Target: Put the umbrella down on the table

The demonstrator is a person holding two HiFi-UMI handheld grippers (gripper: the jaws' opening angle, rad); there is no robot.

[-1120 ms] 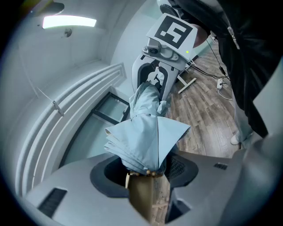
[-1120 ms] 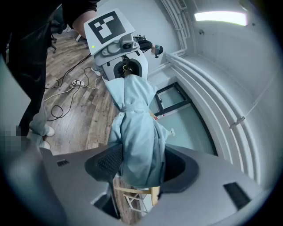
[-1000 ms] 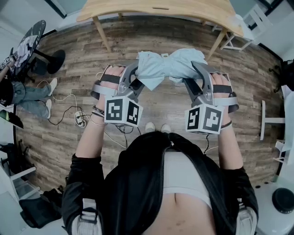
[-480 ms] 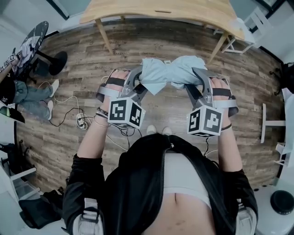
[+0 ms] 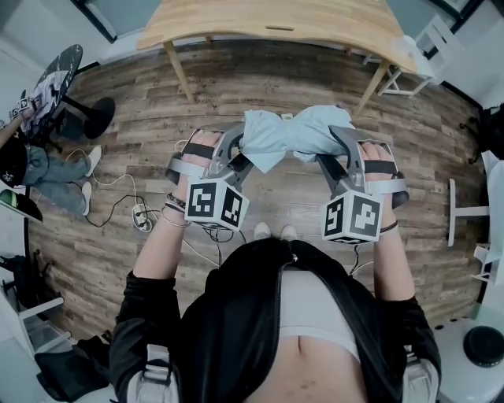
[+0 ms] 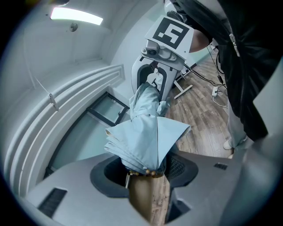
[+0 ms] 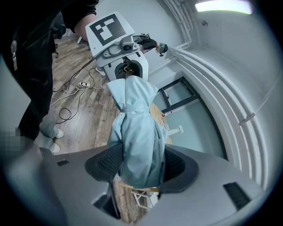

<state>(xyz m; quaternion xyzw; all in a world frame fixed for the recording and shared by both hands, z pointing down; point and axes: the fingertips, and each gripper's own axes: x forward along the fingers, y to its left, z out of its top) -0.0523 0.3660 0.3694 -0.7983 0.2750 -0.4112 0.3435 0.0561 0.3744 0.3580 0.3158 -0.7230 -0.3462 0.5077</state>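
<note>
**Umbrella riding crosswise between two grippers, tabletop lying ahead**

A person is standing on the wooden floor [image 5: 118, 134] and holding a folded pale-blue umbrella [image 5: 290, 132] out in front, one end in each gripper. The left gripper [image 5: 236, 160] is clamping the end where the rib tips are bunching together. Its jaws are standing fairly wide only because the bundle is thick, and the pads are pressing on it from both sides. The right gripper [image 5: 337, 153] is gripping the other end, its jaws sinking into the loose cloth.

The umbrella is hanging in the air above the floor, touching nothing but the two grippers. Its long axis is running left to right across the person's front. The tabletop [image 5: 276, 17] is lying straight ahead, beyond the umbrella and well apart from it. Its near edge is running roughly the same way as the umbrella. Both hands are sitting about equally far from it, so neither is leading.

I'd judge the coming move is calling for both grippers to be carrying the umbrella forward together, keeping it level and crosswise. They would then be lowering it flat onto the wood before letting go.
</note>
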